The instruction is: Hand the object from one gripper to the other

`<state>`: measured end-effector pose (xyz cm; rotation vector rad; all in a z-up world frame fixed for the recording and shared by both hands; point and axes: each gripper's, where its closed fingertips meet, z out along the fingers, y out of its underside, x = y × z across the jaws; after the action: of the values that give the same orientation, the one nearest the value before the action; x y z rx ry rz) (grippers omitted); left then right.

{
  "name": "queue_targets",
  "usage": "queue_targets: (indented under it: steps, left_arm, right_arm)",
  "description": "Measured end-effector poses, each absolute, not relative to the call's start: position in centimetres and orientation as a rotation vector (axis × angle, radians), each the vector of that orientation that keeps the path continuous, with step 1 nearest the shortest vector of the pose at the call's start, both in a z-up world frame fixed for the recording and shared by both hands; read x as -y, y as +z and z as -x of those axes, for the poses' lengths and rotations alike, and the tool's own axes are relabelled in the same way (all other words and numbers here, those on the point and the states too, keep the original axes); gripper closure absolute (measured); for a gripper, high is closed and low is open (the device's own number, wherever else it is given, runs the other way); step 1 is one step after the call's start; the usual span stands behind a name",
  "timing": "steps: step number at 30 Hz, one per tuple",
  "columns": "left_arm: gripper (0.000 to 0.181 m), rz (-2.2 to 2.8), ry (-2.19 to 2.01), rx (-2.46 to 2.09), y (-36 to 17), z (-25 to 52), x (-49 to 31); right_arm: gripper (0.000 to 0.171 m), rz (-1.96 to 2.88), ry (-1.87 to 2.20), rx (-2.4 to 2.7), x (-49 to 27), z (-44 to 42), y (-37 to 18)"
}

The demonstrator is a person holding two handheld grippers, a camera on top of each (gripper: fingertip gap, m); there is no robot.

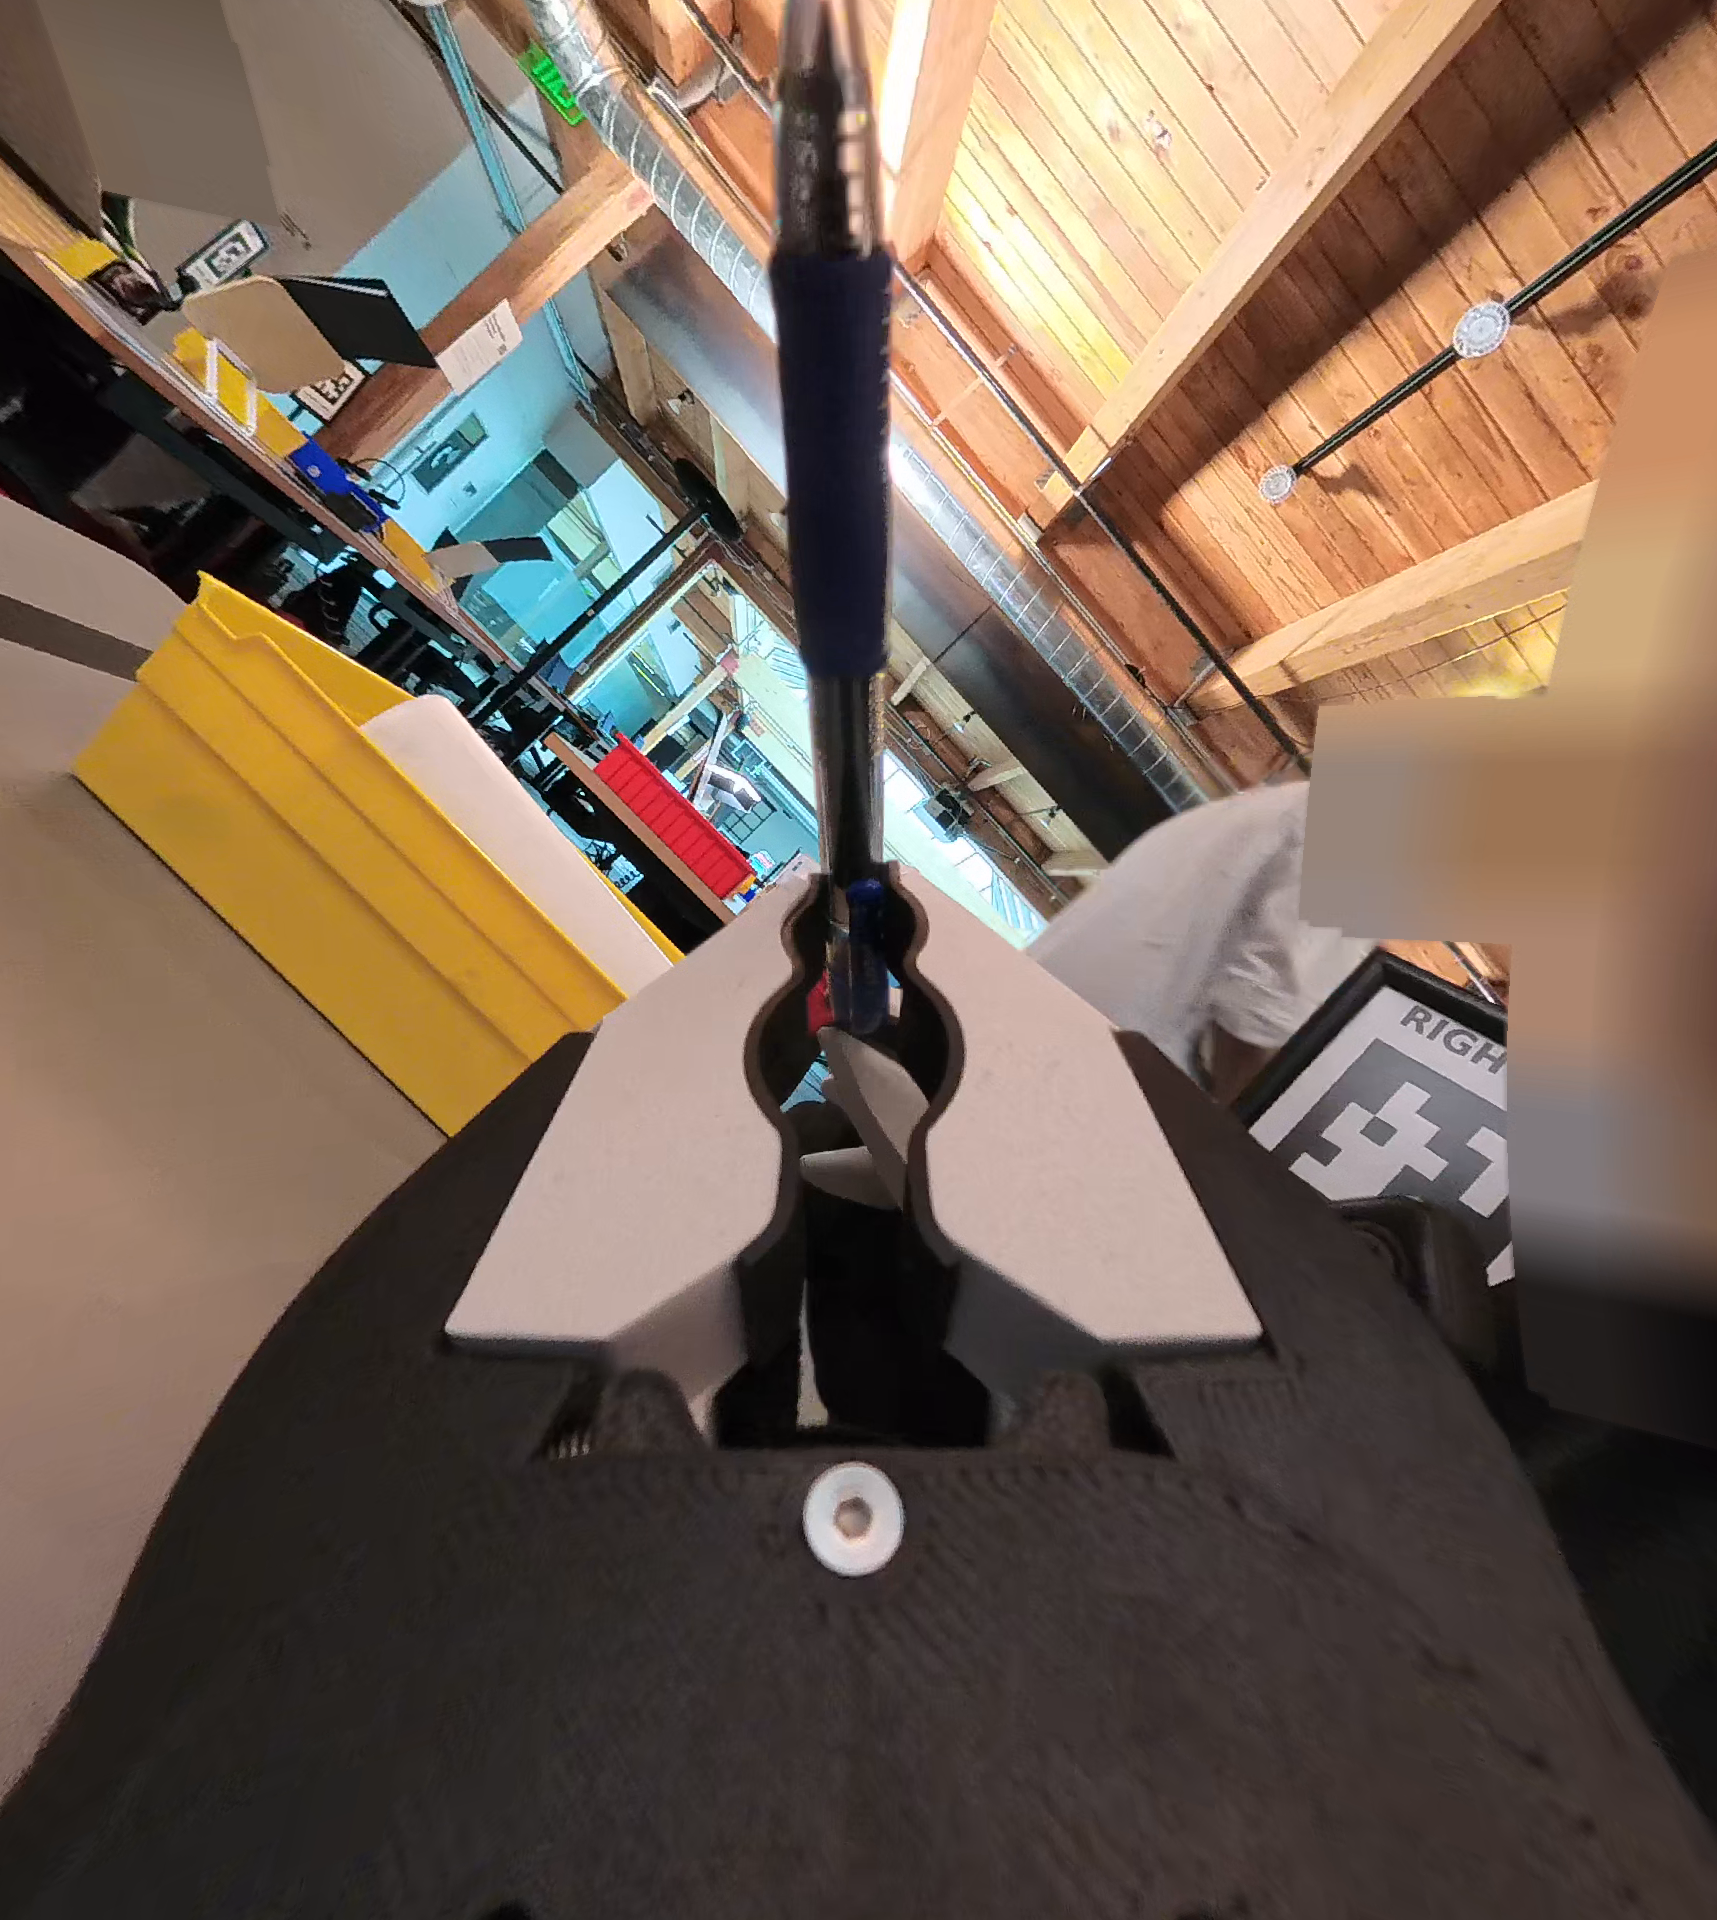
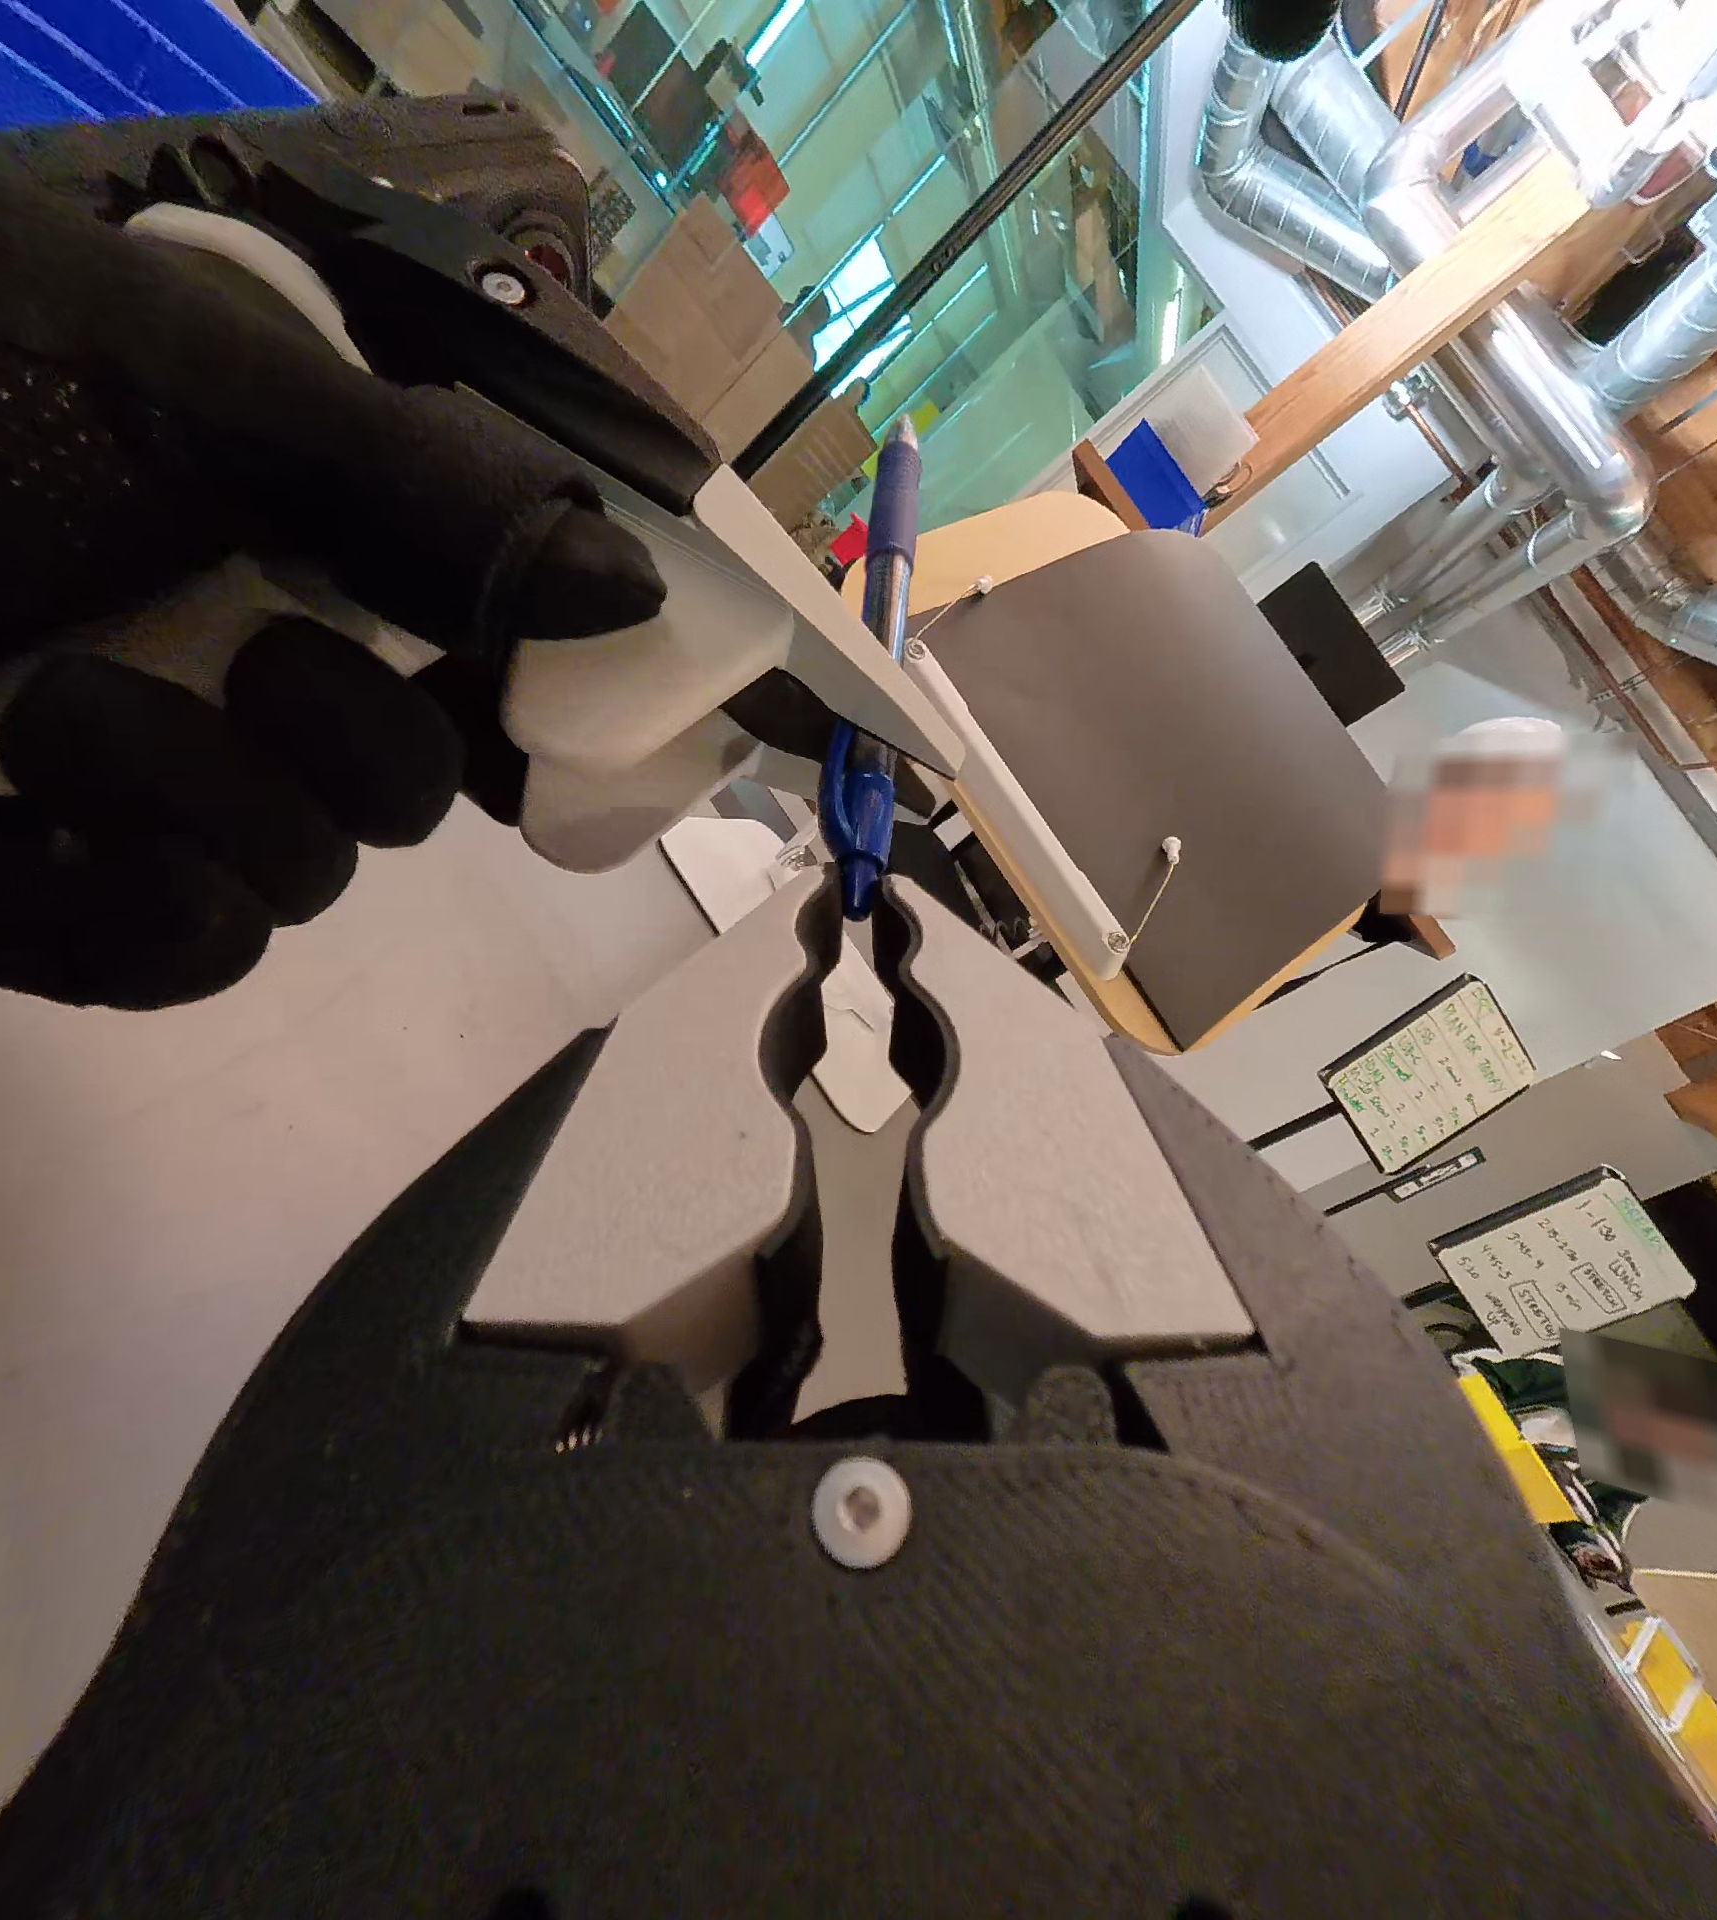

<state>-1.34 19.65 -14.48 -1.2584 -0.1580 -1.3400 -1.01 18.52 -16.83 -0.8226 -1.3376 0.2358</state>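
The left gripper has its jaws shut on the clip end of a blue pen, which stands straight out from the tips, its grip sleeve and point aimed toward the plank ceiling. In the right wrist view the same pen crosses under the left gripper's grey finger, and its blue cap end dips into the mouth of the right gripper, whose jaws are narrow but look not yet clamped; whether they touch the pen cannot be told. A gloved hand works the left gripper's handle. Judged from this, the pick-up is done and the hand-over is at its meeting point: the right jaws must still close and the left let go. A yellow bin sits on the desk behind.
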Motion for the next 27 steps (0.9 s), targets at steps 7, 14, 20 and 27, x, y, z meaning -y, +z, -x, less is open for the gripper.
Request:
queue_targets:
  steps: [7, 14, 20, 27]
  left_arm:
    - [0.158, 1.26, -1.281, 0.103, -13.9, 1.3, -19.5]
    - [0.126, 1.386, -0.926, 0.043, -15.1, 3.8, -19.2]
    - [0.114, 1.517, 0.044, -0.266, -14.6, 8.1, -17.8]
    - [0.117, 1.445, 0.799, -0.775, -14.0, 7.1, -19.6]
  right_arm:
    - [0.168, 0.827, 0.257, 1.335, -18.6, 0.7, -16.5]
    - [0.168, 0.884, 0.375, 1.356, -19.1, 0.1, -16.6]
    - [0.169, 0.922, 0.345, 1.401, -20.4, -1.0, -16.8]
    - [0.169, 0.93, 0.344, 1.468, -19.5, -0.9, -16.9]
